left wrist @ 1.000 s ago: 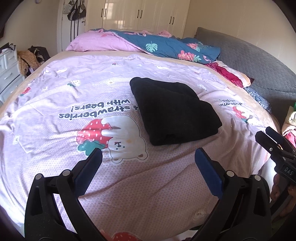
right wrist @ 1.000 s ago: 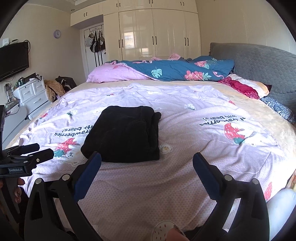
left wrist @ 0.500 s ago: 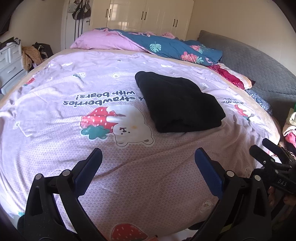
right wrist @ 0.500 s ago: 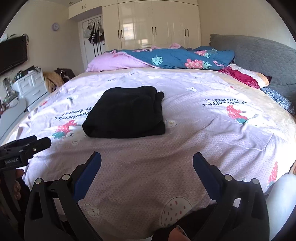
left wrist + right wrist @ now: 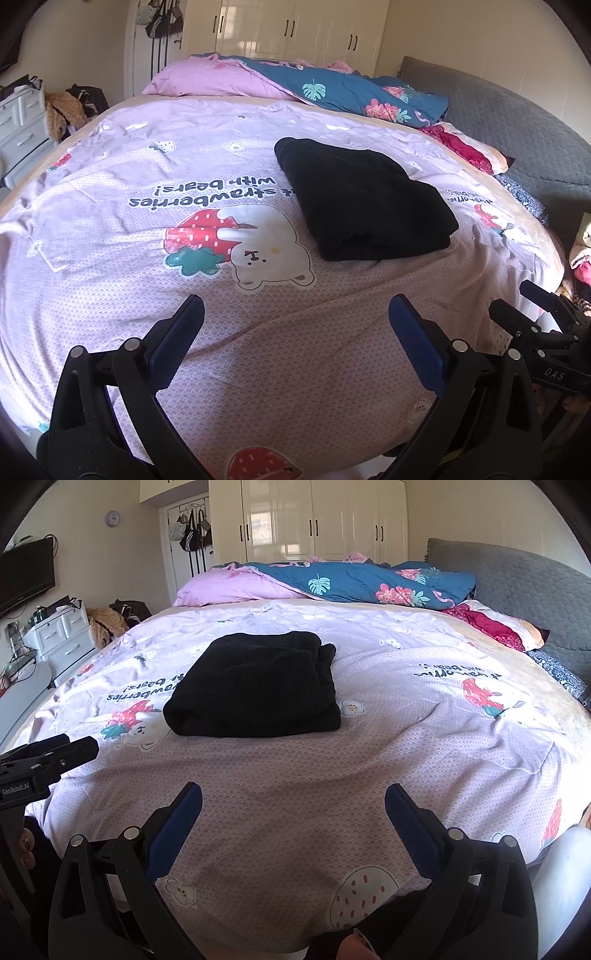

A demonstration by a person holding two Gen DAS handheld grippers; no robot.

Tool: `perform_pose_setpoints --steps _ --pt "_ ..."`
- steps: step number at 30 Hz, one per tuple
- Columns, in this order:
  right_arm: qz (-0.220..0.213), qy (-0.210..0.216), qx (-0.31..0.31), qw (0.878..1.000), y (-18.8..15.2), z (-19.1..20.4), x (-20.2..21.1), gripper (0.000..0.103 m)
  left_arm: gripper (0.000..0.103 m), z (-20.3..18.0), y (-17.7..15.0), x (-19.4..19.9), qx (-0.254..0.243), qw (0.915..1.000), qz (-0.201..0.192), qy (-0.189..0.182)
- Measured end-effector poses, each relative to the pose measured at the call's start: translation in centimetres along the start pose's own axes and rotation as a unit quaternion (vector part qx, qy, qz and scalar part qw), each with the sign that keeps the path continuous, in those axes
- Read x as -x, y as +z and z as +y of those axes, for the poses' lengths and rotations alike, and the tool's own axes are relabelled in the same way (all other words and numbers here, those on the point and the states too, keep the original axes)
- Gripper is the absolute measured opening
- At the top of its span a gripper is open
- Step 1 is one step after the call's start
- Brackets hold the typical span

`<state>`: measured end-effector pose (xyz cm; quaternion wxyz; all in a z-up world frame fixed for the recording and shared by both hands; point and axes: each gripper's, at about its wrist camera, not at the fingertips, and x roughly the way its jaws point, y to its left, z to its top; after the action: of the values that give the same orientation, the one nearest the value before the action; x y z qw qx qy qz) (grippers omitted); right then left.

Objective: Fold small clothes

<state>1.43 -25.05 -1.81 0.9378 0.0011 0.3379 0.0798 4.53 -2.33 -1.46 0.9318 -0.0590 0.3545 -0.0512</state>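
Observation:
A black garment (image 5: 364, 201) lies folded into a thick rectangle on the lilac bedspread (image 5: 110, 236), right of the strawberry and bear print. In the right wrist view the same black garment (image 5: 258, 686) sits left of centre. My left gripper (image 5: 295, 317) hangs open over the bed's near edge, well short of the garment, nothing between its blue pads. My right gripper (image 5: 293, 805) is also open and holds nothing, at the near edge. Each gripper shows at the side of the other's view: the right gripper (image 5: 532, 317) and the left gripper (image 5: 55, 755).
A pink pillow (image 5: 229, 589) and a blue floral quilt (image 5: 369, 581) lie at the far end of the bed. A grey padded headboard (image 5: 517, 590) and red bedding (image 5: 487, 626) are on the right. White drawers (image 5: 62, 635), a television (image 5: 26, 576) and wardrobes (image 5: 314, 520) line the walls.
Both grippers have drawn back from the garment toward the near edge of the bed and risen slightly. The folded garment has not moved. Both grippers stayed open.

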Motion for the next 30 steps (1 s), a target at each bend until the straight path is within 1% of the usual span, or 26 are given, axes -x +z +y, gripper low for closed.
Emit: perform_pose_setpoints --steps 30 --pt "-0.001 -0.006 0.002 1.0 0.23 -0.36 0.2 0.099 0.094 -0.13 -0.07 -0.04 -0.003 1.0 0.006 0.003"
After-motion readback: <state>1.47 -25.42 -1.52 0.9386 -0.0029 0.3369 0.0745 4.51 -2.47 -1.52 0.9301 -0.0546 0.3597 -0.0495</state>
